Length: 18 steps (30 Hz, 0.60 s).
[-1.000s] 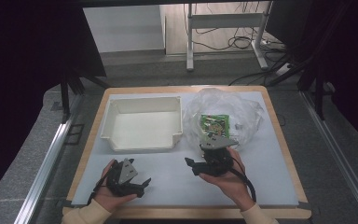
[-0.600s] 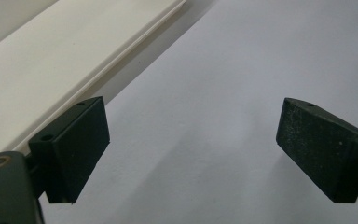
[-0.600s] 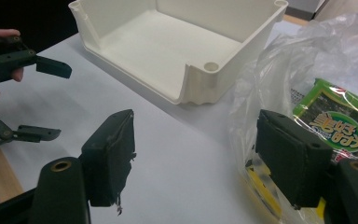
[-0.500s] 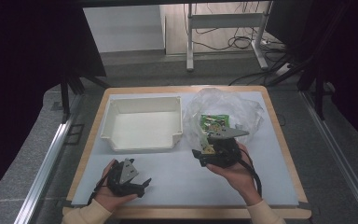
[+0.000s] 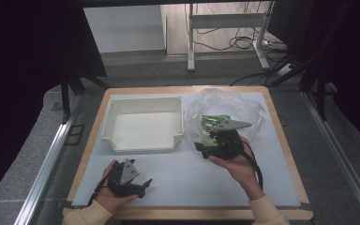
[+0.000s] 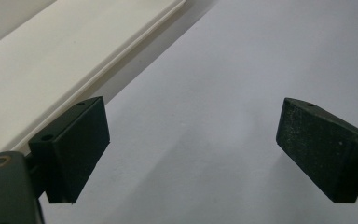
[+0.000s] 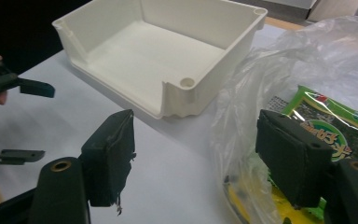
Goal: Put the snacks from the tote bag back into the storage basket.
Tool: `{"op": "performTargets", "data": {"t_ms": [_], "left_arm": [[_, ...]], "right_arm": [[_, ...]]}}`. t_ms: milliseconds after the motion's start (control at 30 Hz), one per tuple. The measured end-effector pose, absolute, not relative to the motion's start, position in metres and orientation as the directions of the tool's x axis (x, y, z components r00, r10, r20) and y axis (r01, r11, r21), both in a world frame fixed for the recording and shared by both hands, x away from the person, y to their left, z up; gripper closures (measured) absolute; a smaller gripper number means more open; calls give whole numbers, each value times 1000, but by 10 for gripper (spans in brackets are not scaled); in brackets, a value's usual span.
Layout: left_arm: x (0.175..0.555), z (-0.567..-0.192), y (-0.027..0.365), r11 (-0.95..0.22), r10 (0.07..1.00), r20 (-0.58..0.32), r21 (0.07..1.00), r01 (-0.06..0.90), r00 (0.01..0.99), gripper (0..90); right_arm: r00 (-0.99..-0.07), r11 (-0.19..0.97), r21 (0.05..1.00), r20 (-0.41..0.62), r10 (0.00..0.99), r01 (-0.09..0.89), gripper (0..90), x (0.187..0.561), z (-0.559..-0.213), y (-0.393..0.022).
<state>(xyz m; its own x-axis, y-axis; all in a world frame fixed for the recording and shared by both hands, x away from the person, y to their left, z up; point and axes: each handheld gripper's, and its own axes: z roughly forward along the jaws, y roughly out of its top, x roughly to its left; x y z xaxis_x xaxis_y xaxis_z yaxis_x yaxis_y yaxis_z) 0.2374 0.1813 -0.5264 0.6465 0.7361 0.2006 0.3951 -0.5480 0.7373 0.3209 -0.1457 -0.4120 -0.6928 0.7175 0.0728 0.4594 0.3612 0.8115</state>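
Observation:
A clear plastic bag [image 5: 229,110] lies at the back right of the table, with green snack packets [image 5: 214,124] inside it. In the right gripper view the bag [image 7: 307,60] and a green packet [image 7: 335,121] sit close ahead. My right gripper [image 5: 201,149] is open at the bag's near left edge, its jaws [image 7: 196,158] spread with the bag's edge between them. A white empty tray [image 5: 143,124] stands left of the bag. My left gripper [image 5: 145,185] rests open near the front left, over bare white table [image 6: 191,140].
The white tray's front wall [image 7: 177,100] has a low cut-out on the near side. The tray's edge [image 6: 51,60] runs along the left of the left gripper view. A wooden rim [image 5: 281,140] borders the table. Dark curtains and a metal stand lie beyond.
My right gripper has moved forward and up to the bag's near edge. The left gripper has stayed put.

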Motion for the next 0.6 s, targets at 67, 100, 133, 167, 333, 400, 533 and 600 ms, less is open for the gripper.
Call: {"op": "performTargets", "data": {"t_ms": [67,100,133,167,333,400,533,600], "left_arm": [[238,-527,181,-547,737,199,737,397,646,95],[238,-527,181,-545,738,197,739,397,646,95],[238,-527,181,-546,737,198,738,397,646,95],[238,-527,180,-546,737,198,738,397,646,95],[238,-527,180,-546,738,199,737,398,644,95],[238,-527,181,-547,739,200,736,399,643,95],[238,-527,181,-545,742,199,736,402,640,95],[238,-527,180,-544,742,198,736,404,640,95]], "right_arm": [[-686,366,805,68,725,467,288,324,-414,-145],[-685,372,803,61,726,466,288,325,-416,-145],[-685,372,803,61,726,466,288,325,-416,-145],[-684,373,802,58,727,465,288,325,-416,-144],[-674,362,806,60,736,468,288,330,-416,-147],[-671,358,804,68,738,475,288,332,-416,-148],[-669,350,807,73,740,475,288,336,-413,-150],[-666,346,809,74,742,475,286,339,-412,-152]]}}
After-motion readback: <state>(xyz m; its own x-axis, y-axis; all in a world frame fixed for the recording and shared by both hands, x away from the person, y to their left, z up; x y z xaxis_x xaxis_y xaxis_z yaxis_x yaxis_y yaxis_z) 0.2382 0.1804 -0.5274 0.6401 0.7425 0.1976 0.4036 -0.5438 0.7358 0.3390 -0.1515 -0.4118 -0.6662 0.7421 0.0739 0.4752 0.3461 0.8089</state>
